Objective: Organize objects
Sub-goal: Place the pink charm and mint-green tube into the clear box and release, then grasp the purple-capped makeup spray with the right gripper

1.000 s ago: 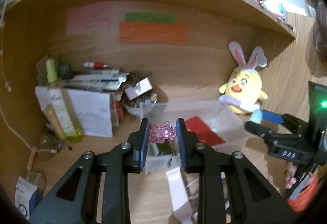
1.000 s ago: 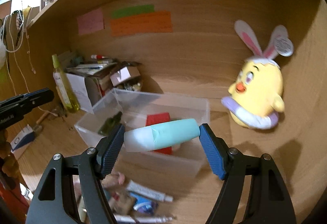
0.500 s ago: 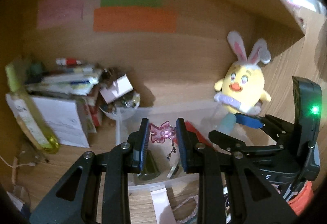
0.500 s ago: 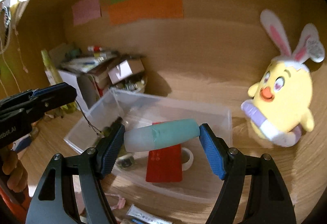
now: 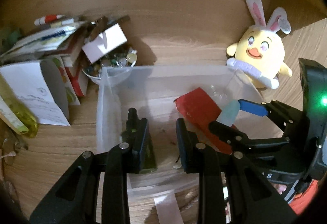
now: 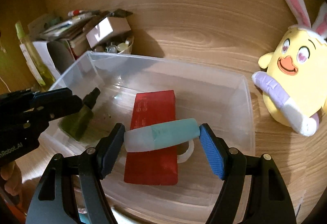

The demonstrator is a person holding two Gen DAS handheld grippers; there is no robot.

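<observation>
Both grippers over the clear bin (image 6: 248, 101).
Left gripper (image 5: 161, 138): jaws parted, seemingly nothing between them, low over the bin's left half. Right gripper (image 6: 162, 145): jaws clamped endwise on teal tube (image 6: 163, 137), above the bin's centre, beside the left.

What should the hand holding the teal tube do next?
Probably open the right gripper and let go: the teal tube already hangs over the clear plastic bin, above the red packet.
</observation>
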